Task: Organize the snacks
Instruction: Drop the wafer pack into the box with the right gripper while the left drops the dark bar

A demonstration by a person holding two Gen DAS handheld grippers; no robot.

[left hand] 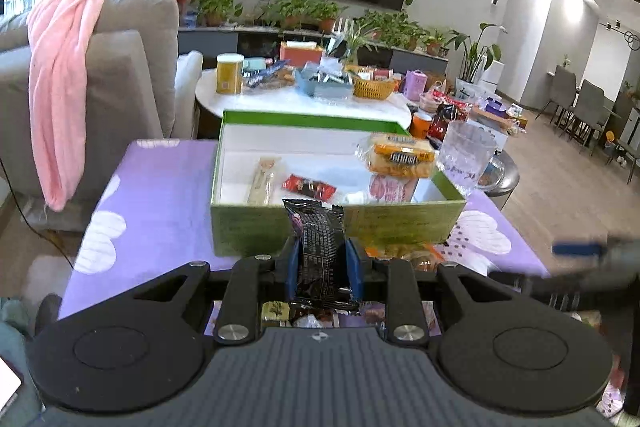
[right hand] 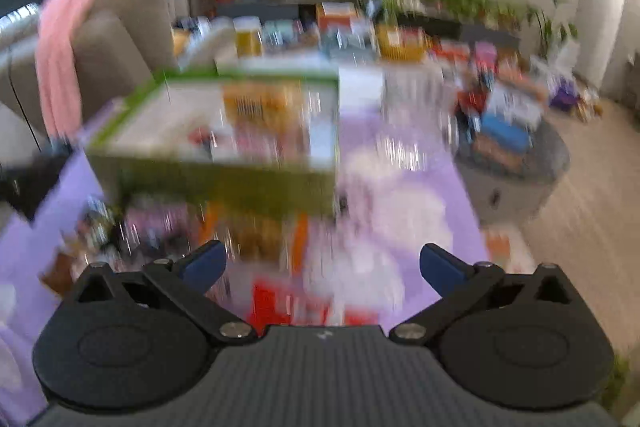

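The left hand-held gripper (left hand: 325,269) is clenched on a black snack packet (left hand: 322,255), held upright just short of the green box (left hand: 340,223) on the purple worktop (left hand: 160,195), likely so it can drop inside with the 4 snacks there. The right hand-held gripper (right hand: 323,267) is released and empty, above loose snacks.

The left gripper (left hand: 325,259) is tilted downward just short of the green box (left hand: 256,227), its blue pads clamped on the sides of a dark snack wrapper (left hand: 320,251) that stands up between them. The right gripper (right hand: 322,263), also angled down toward the box, has its jaws spread wide with nothing between them.
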